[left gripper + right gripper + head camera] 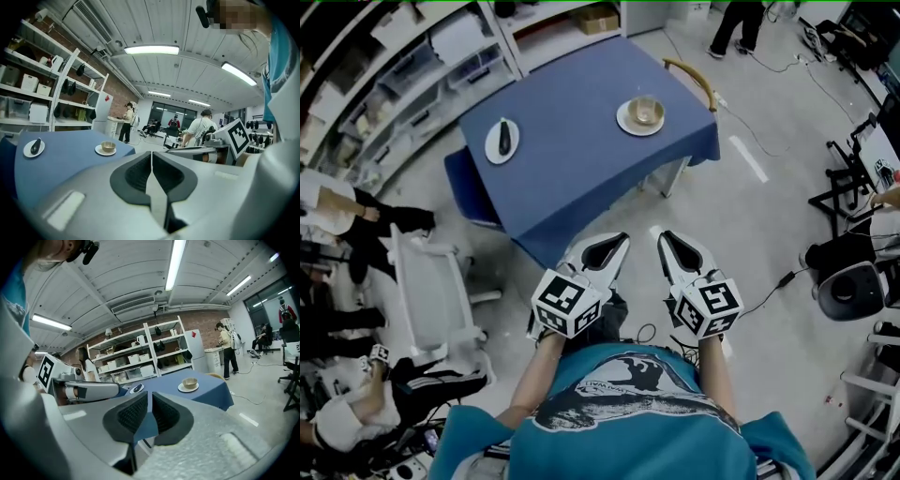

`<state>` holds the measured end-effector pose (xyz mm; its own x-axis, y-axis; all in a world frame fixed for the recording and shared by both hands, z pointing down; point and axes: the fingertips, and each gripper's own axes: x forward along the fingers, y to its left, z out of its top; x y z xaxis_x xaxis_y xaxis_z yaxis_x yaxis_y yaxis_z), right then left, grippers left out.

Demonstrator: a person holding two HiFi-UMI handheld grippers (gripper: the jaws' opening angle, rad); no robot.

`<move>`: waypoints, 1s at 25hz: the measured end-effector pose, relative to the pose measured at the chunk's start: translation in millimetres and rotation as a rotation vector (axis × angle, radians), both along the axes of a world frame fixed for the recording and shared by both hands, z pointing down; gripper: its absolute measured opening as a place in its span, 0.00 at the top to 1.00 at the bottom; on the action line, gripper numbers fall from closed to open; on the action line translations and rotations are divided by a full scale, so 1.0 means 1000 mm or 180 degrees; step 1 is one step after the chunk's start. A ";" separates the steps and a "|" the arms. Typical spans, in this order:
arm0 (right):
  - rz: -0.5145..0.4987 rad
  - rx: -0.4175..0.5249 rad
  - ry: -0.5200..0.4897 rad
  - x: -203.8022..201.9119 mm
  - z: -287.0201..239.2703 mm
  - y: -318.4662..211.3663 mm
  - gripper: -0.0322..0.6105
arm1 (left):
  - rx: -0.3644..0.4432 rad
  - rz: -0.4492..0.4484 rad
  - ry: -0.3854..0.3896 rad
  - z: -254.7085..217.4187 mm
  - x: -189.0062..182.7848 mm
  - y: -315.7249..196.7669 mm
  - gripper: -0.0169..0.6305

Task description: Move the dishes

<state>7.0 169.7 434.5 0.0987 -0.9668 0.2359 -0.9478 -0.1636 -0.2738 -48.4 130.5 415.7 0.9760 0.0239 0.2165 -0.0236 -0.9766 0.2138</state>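
A table under a blue cloth carries two white plates. The left plate holds a dark oblong object; the right plate holds a tan bowl. Both grippers hover side by side over the floor, short of the table's near corner. My left gripper has its jaws together with nothing in them. My right gripper shows a narrow slit between empty jaws. The bowl and the dark object lie far ahead in both gripper views.
A wooden chair back stands at the table's far right corner and a blue seat at its left side. A white cart and seated people are at the left. Shelving lines the back left. Cables and black equipment lie at the right.
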 end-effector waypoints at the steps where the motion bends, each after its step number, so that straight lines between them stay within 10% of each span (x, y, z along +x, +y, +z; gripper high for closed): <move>1: 0.0006 -0.0016 -0.0004 0.003 -0.001 -0.009 0.89 | -0.0003 0.0022 -0.0026 0.000 0.004 -0.009 0.94; 25: 0.0078 -0.0292 0.0109 0.023 0.002 -0.129 0.89 | -0.0223 0.0002 0.0011 0.007 0.028 -0.152 0.94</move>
